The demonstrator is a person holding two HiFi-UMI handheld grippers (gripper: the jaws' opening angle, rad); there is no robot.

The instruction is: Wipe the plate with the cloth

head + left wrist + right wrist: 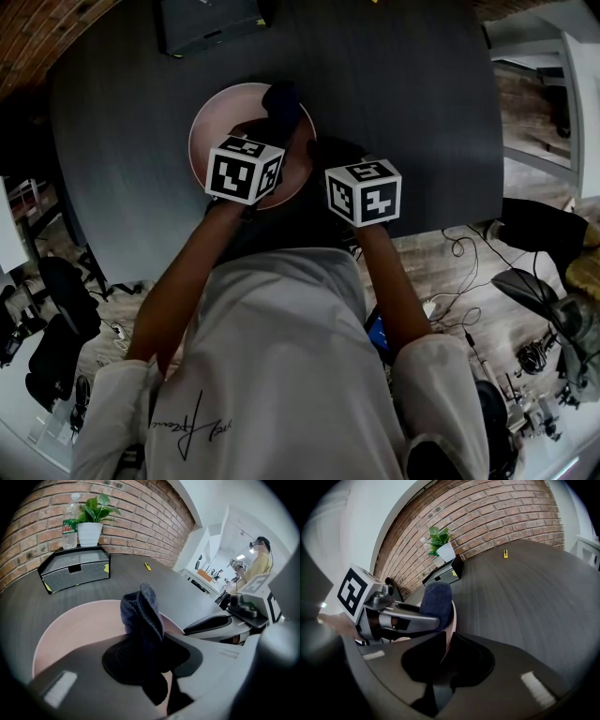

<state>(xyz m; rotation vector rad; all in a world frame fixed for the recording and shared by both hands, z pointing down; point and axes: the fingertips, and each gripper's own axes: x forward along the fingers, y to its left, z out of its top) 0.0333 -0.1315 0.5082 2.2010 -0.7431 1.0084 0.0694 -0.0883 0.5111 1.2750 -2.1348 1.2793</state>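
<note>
Dark table (422, 112) below a brick wall (140, 522) carries the pink plate (211, 141), upper centre of the head view. The plate looks stiff, smooth and breakable, so its rim is the sensible hold. The right gripper (445, 653) pinches that rim, angled downward. The soft, light cloth (140, 616) bunches limply in the clamped jaws of the left gripper (143, 665), which tilts steeply over the plate.

Brick wall (140, 522) runs behind a dark table (394, 94) and meets a white wall (379, 522), with a plant (91, 522) and bottle (70, 522) by a grey tray (75, 571) at the table's far edge, cables (459, 246) strewn over the wood floor (422, 258), and a black chair (70, 300) off to one side.
</note>
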